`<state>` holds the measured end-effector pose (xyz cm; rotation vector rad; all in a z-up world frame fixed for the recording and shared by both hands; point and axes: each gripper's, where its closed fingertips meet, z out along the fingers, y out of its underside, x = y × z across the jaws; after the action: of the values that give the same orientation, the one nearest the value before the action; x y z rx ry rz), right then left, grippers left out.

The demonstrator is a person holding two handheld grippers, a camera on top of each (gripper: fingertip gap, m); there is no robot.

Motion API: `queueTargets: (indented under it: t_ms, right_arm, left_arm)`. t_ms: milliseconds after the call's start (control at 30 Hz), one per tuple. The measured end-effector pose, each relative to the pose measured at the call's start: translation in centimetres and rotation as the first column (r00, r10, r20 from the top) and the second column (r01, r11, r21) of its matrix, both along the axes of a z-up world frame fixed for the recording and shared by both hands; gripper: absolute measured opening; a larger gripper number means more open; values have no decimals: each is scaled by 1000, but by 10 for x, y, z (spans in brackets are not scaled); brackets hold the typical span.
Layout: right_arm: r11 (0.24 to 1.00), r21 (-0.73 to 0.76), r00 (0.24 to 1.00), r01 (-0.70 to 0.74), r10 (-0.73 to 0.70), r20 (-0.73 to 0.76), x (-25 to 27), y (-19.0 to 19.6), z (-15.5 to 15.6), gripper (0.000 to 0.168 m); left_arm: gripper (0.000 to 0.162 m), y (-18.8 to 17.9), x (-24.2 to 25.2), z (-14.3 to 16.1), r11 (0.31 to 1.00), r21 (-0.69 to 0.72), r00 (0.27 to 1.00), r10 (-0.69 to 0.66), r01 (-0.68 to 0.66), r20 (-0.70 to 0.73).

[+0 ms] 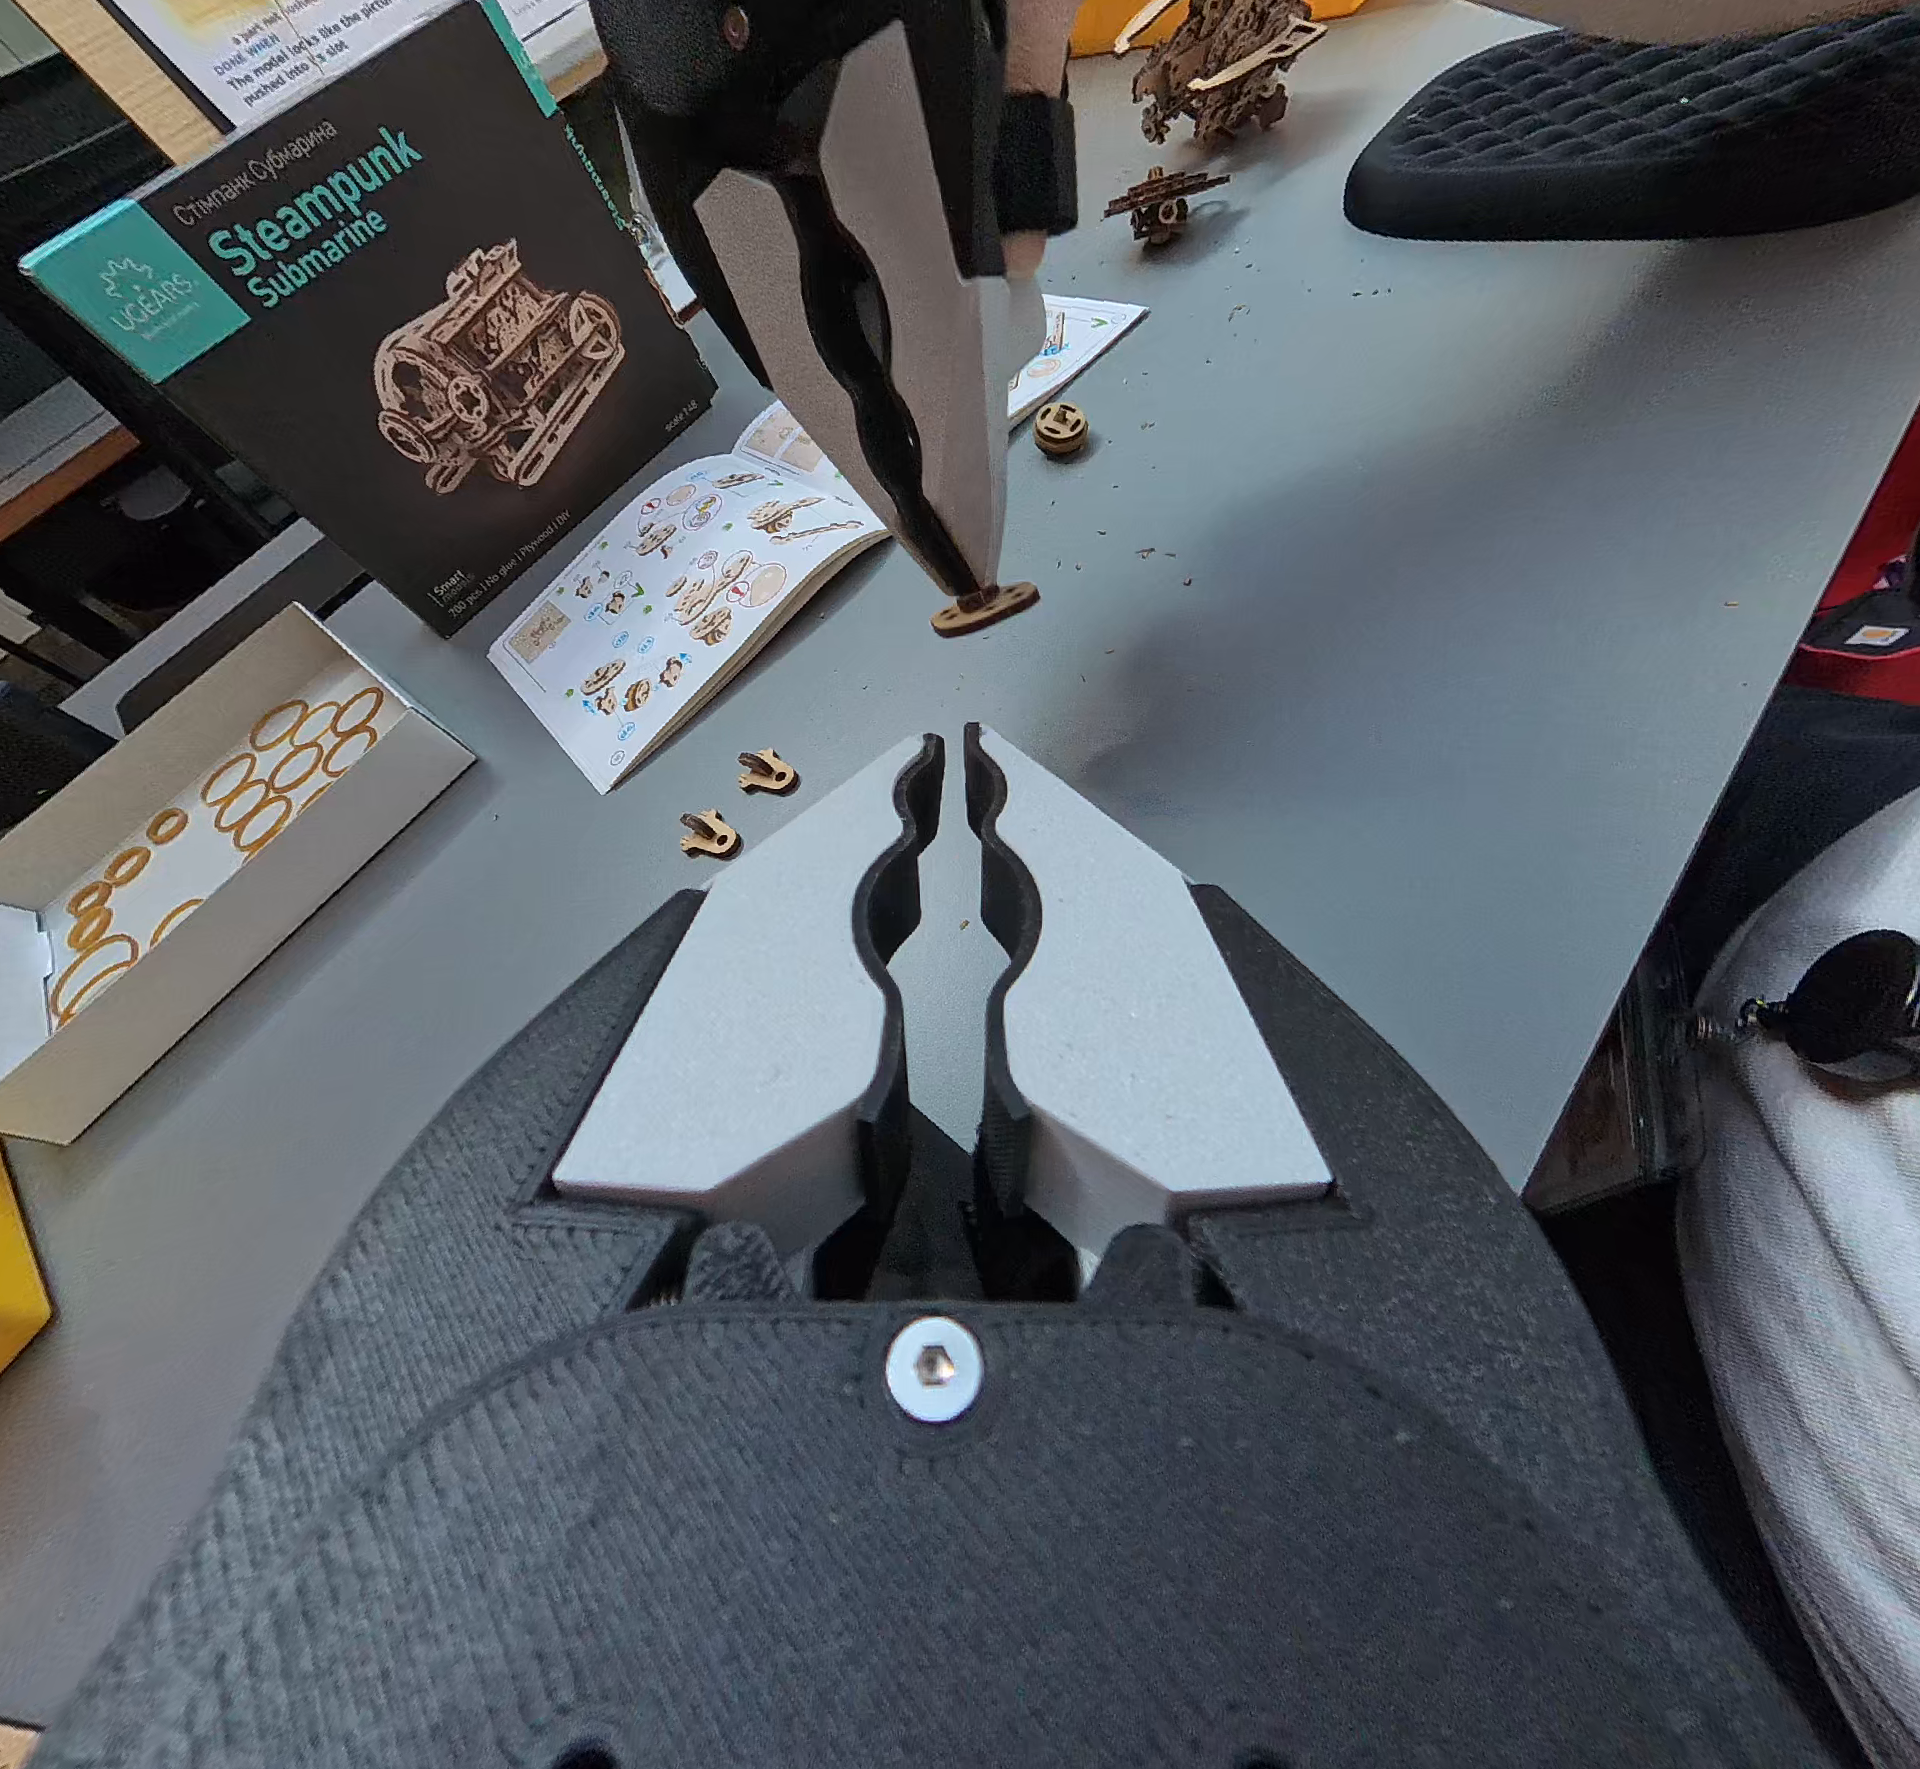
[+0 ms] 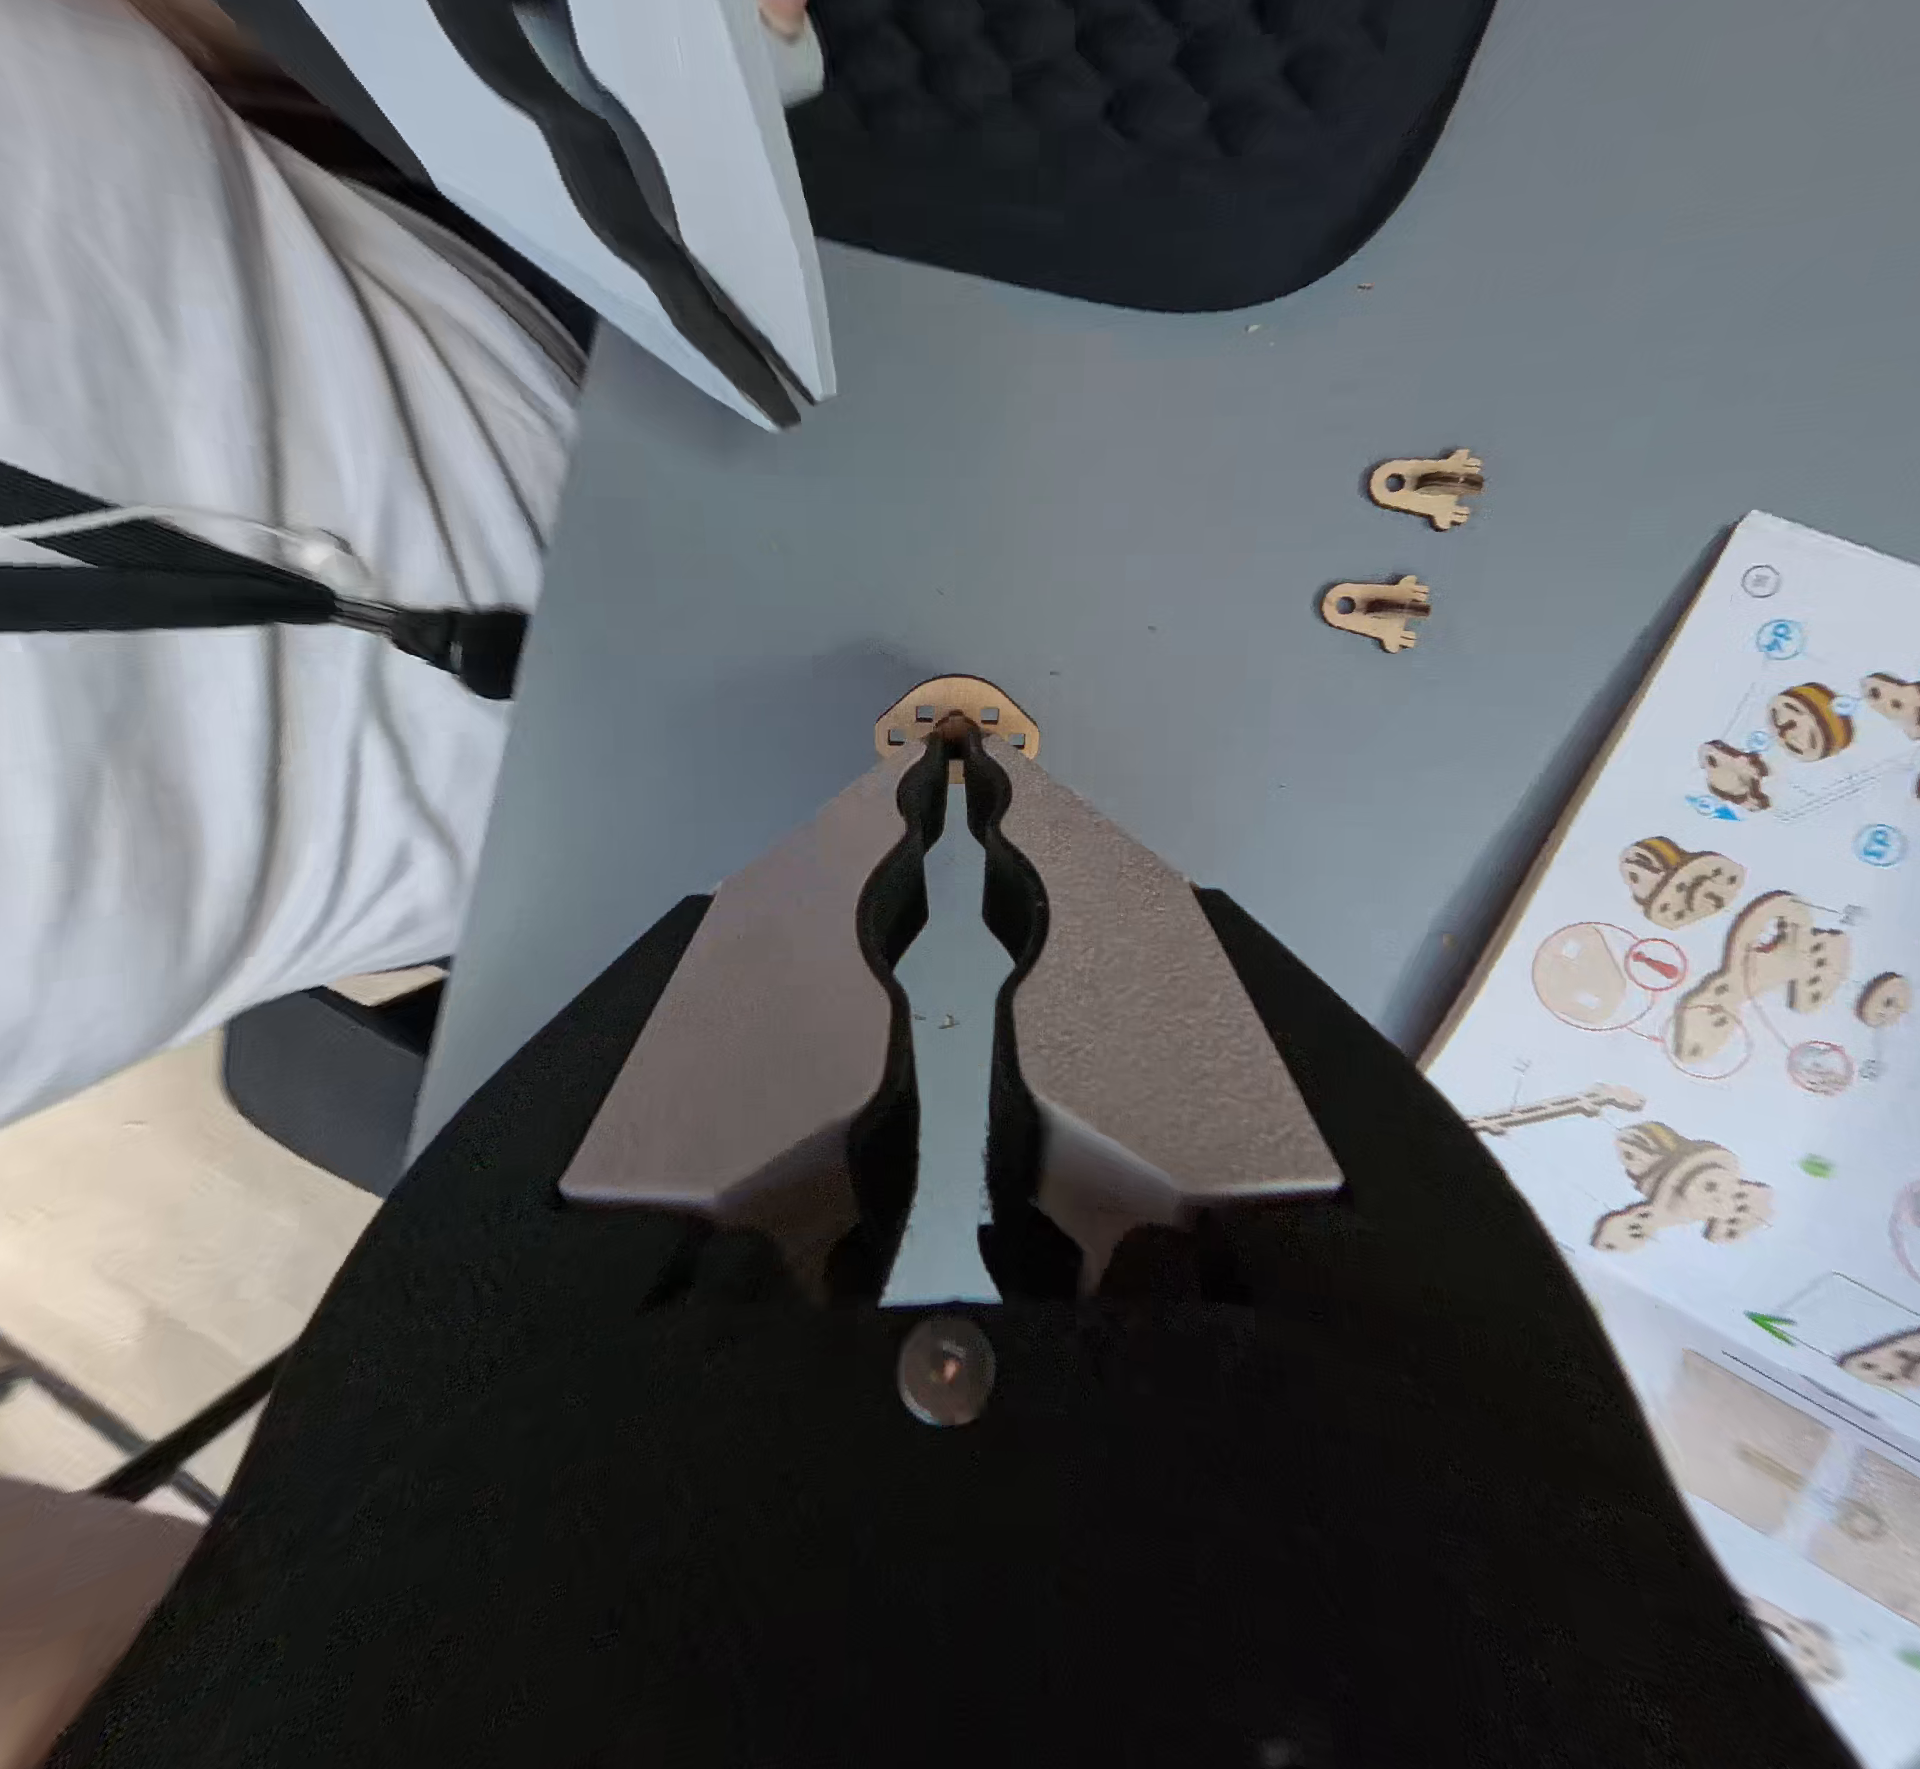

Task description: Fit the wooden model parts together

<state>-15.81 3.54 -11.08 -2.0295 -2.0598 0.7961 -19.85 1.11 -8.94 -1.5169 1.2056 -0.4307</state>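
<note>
The right gripper (image 2: 956, 751) pinches a small stub at the centre of a flat wooden disc (image 2: 956, 720), which sits just past its tips, face toward the camera, holes punched around its middle. The left gripper (image 1: 954, 751) is nearly closed and holds nothing; from it, the disc (image 1: 985, 607) hangs just ahead and slightly right, above the grey table (image 1: 1351, 680). Two small hooked wooden pieces (image 1: 767, 772) lie to its left, nearer than the right gripper. All are thin laser-cut plywood with dark edges.
</note>
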Motion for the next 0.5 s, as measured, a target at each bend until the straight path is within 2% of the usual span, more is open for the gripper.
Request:
queueTargets:
  t_ms: [100,233,367,500]
  right_arm:
    - [950,-301,993,87,-108,-53,3,5,33,2]
    - [794,-596,979,119,-194,-63,6,8,72,2]
    - [716,-687,979,120,-199,-37,10,5,83,2]
    - [700,-703,981,128,-194,-15,11,1,83,2]
  left_arm:
    - [2,-2,-1,1,1000,3,1000,-4,4,4]
    - [2,-2,-4,2,1000,4,1000,-2,2,13]
    - [2,-3,-4,4,1000,1,1000,-9,9,23]
    - [2,-4,-2,6,1000,9,1000,-17,17,26]
